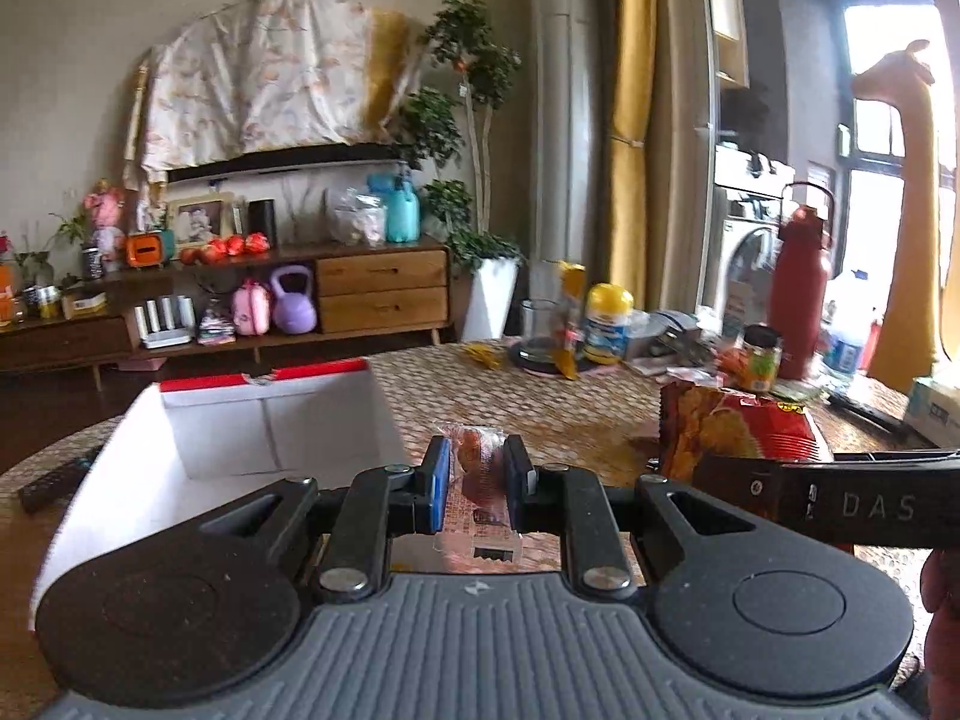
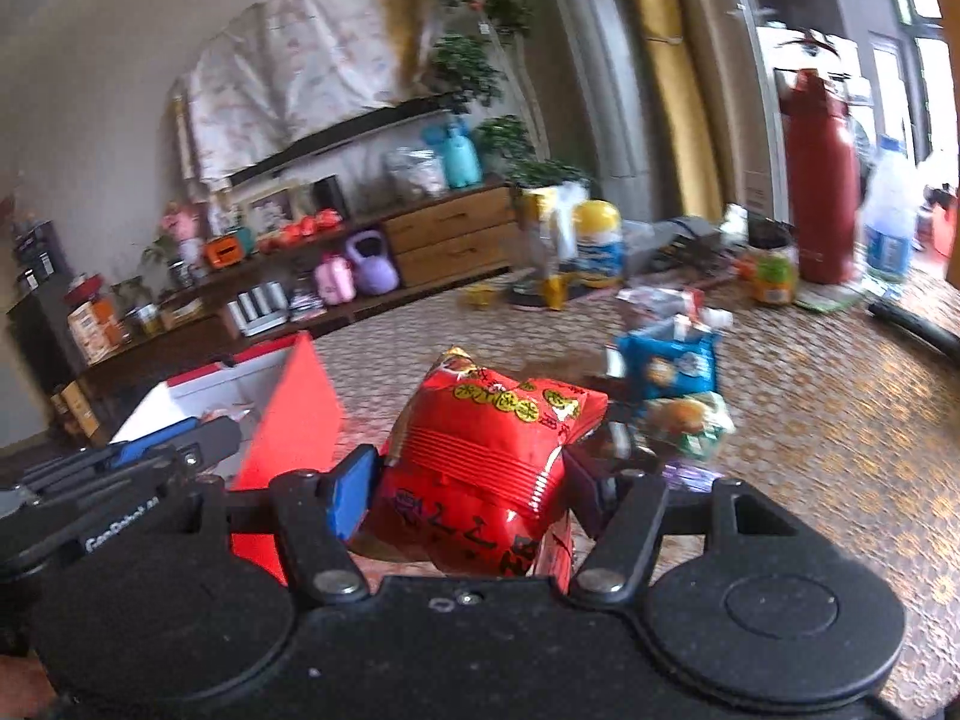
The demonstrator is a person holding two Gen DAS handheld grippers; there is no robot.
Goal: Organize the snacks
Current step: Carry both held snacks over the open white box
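Left gripper (image 1: 477, 468) pinches one clear-wrapped snack (image 1: 478, 450); right gripper (image 2: 474, 480) clamps one red bag (image 2: 489, 438); one box (image 1: 282, 420).

We face a pale wall (image 1: 72, 60), a low wooden sideboard (image 1: 378, 288) with drawers, a leafy potted tree (image 1: 474, 120), yellow curtains (image 1: 630, 120), bright daylit windows (image 1: 888, 120), a patterned tabletop (image 1: 540, 396), a dark floor (image 1: 36, 396).
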